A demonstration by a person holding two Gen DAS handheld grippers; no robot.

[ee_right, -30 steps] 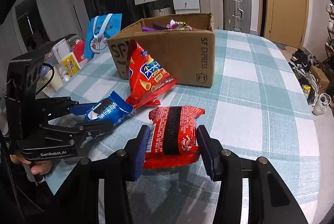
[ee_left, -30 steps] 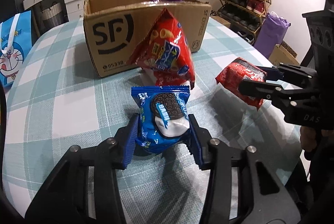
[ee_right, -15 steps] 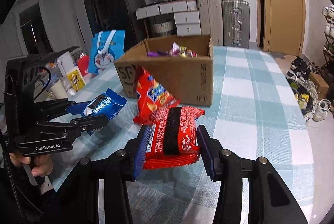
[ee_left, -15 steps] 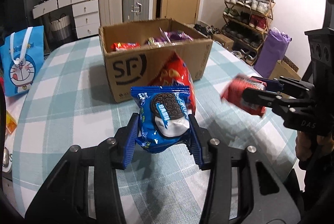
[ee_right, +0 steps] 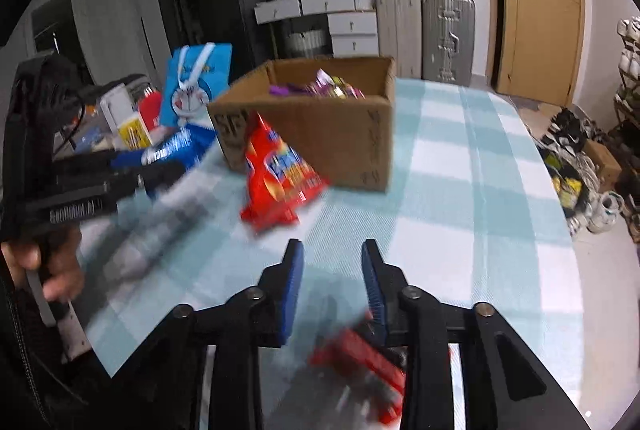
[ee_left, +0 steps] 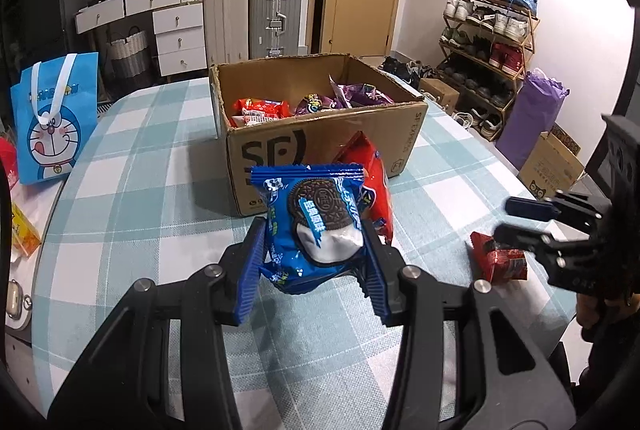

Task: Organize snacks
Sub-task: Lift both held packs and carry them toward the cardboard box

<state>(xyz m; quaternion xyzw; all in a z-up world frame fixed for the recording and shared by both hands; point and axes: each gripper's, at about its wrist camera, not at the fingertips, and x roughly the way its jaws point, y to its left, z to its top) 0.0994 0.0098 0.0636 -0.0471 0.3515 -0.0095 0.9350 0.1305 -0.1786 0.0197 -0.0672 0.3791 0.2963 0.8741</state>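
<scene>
Standing at the far left of the left wrist view, a blue cartoon bag (ee_left: 54, 117) is on the edge of the checked worktop (ee_left: 140, 209). In the lower middle of the frame the left gripper (ee_left: 312, 230) has its fingers (ee_left: 250, 270) pressed on both sides of a blue cookie packet (ee_left: 316, 222). The packet is upright between them and clear of the worktop. Just behind it a red chips bag (ee_left: 374, 165) leans on the front wall of the open cardboard box (ee_left: 320, 145), which stands in the upper middle and has several snacks inside. At the right edge of the frame is the right gripper (ee_left: 504, 218), and a small red packet (ee_left: 500, 262) shows just under its fingertips, not between them.

In the right wrist view, a hand (ee_right: 52, 270) at the left edge holds the left gripper with the blue packet, all blurred. The chips bag and the box are in the middle of the frame. At the bottom middle the fingers (ee_right: 294, 270) of the right gripper are closing to a narrow gap, with nothing between them. The red packet is a blurred shape below and a little right of these fingers. I cannot tell if it touches the worktop.
</scene>
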